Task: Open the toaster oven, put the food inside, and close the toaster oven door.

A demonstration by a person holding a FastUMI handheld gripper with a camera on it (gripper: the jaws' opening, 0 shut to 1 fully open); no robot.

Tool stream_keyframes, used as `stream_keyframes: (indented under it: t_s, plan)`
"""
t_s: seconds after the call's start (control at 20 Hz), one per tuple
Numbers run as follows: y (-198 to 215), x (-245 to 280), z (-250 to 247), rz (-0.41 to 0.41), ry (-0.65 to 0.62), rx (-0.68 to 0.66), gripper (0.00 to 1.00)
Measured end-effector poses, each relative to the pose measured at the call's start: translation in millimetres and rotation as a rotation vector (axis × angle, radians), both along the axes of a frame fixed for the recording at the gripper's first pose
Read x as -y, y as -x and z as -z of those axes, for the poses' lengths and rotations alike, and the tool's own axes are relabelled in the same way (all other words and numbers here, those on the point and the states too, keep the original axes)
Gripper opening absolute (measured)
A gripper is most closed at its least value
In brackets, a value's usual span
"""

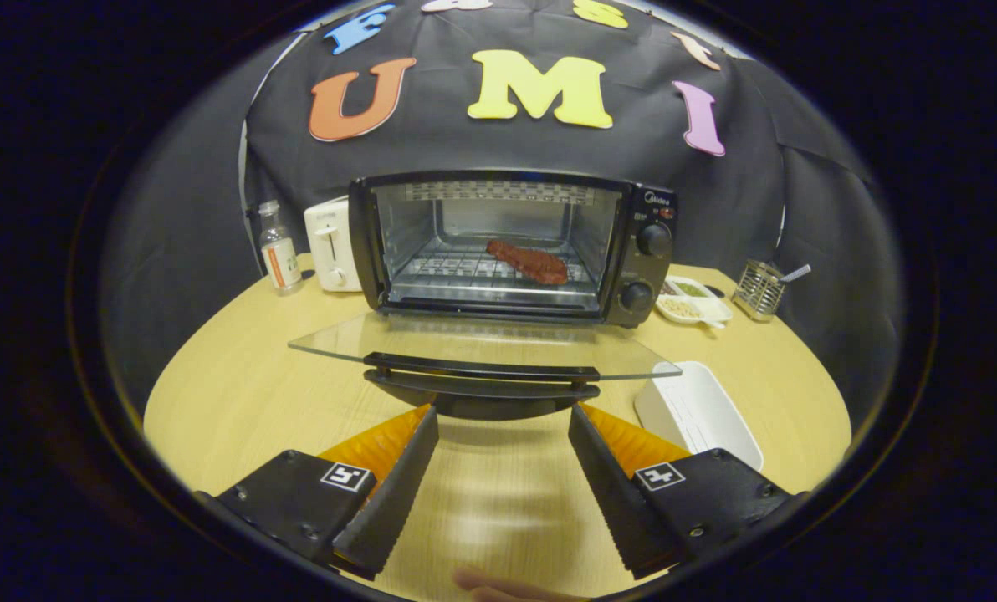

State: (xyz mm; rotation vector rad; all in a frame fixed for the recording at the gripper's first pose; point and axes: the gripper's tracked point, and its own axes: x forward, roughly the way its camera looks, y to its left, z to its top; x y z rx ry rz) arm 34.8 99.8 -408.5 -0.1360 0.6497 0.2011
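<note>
Between the two fingers of the gripper, which stand spread wide apart with nothing in their grasp, lies bare wooden tabletop, and just ahead of the fingertips sits the dark bar handle of the toaster oven door. That door is a pane of clear glass, swung fully down to lie about level over the tabletop, with the handle along its near edge. It looks stiff and smooth, likely fragile at the pane and slippery to pinch, so the handle is the sensible place to take hold or push up from beneath; the hinge should carry the weight, and a gentle lift ought to do. Beyond the door stands the toaster oven, cavity open, with a reddish-brown piece of food, perhaps a slab of meat though the view is too small to be sure, already resting on the wire rack. So the closing of the door appears to be what is left. Just right of the right finger is a white rectangular tray. Further off, a white pop-up toaster and a small bottle stand left of the oven, and a divided dish and a wire holder to its right.
</note>
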Motion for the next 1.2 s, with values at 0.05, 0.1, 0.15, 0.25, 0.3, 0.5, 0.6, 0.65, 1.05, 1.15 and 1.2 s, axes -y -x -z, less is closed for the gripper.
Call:
stream_keyframes:
  t_s: [0.05, 0.1, 0.15, 0.25, 0.3, 0.5, 0.6, 0.65, 1.05, 1.15, 1.2]
  plan:
    - [-3.0, -1.2, -5.7, -0.004, 0.002, 0.018, 1.0]
    - [-5.5, -2.0, -11.2, -0.006, 0.003, 0.032, 1.0]
    - [-7.9, -2.8, -16.2, -0.008, 0.004, 0.047, 1.0]
    - [-15.3, -6.3, -28.7, -0.011, -0.001, 0.076, 1.0]
    - [-19.5, -7.7, -34.7, -0.012, -0.003, 0.093, 1.0]
    - [-40.6, -14.7, -52.2, -0.004, -0.017, 0.135, 1.0]
    - [-50.9, -17.4, -62.6, 0.001, -0.023, 0.155, 1.0]
    - [-56.6, -18.4, -68.0, 0.004, -0.023, 0.166, 1.0]
    - [-97.2, -28.2, -115.3, 0.001, 0.025, 0.235, 1.0]
    - [-90.9, -30.4, -144.4, -0.016, -0.013, 0.284, 1.0]
    - [-83.7, -25.0, -162.2, -0.012, -0.009, 0.314, 1.0]
